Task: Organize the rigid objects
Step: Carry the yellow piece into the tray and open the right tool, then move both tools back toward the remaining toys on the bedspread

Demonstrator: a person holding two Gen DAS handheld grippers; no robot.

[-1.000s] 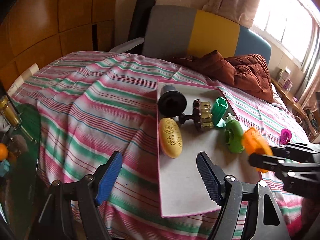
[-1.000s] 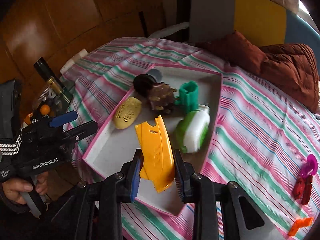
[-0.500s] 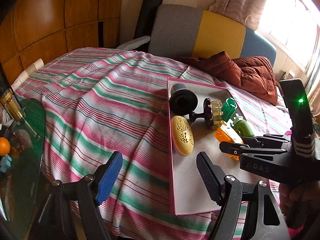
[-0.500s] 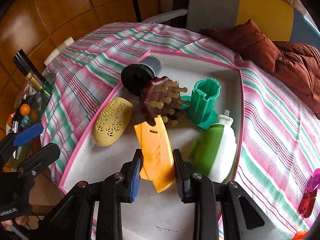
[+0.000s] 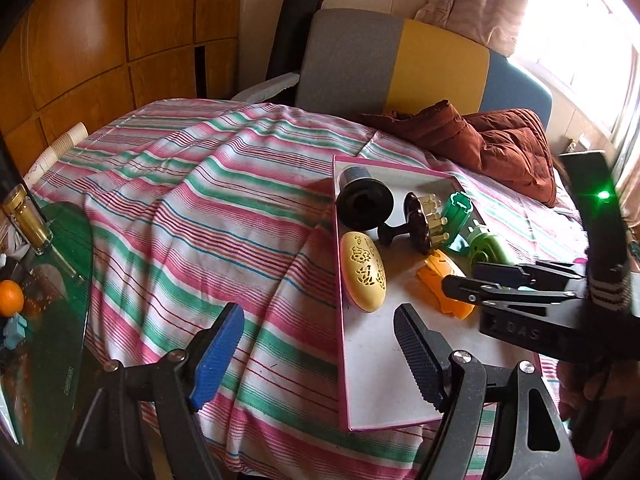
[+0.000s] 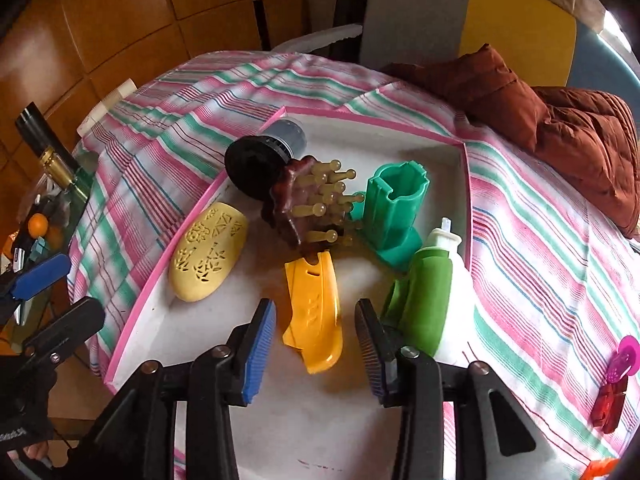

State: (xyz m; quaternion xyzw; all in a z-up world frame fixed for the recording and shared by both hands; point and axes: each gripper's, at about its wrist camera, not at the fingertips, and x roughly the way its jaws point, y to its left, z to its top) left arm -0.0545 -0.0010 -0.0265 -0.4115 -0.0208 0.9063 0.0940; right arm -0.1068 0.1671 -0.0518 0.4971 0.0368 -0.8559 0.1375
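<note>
Right tongs [image 6: 316, 344] opening now, pads on each side of the orange plastic piece [image 6: 314, 312] but not pressing it. Orange piece lying flat on the white floor of the pink-edged tray [image 6: 152, 276], so likely let go here on purpose. Dropped in the open gap at 6 o'clock from the brown knobby brush [image 6: 308, 204], with the green and white bottle [image 6: 432, 296] close at 3 o'clock and the yellow oval case [image 6: 208, 248] at 9 o'clock. Good spot: no bumping the neighbours. Green cup-like holder [image 6: 396, 208] standing up at 1 o'clock, black and grey tube [image 6: 264, 156] at 11 o'clock, all kept together inside the tray.

Tray resting on the striped bed cover [image 5: 192, 208], not a desk, so soft ground; flat lying keeps things from tipping.

Left tongs [image 5: 320, 344] spread wide with nothing between them, hanging above the near edge of the bed, out of the way.

More small things waiting on the cover at 3 o'clock of the tray: pink and red clips [image 6: 616, 376]. Probably next to go in.
</note>
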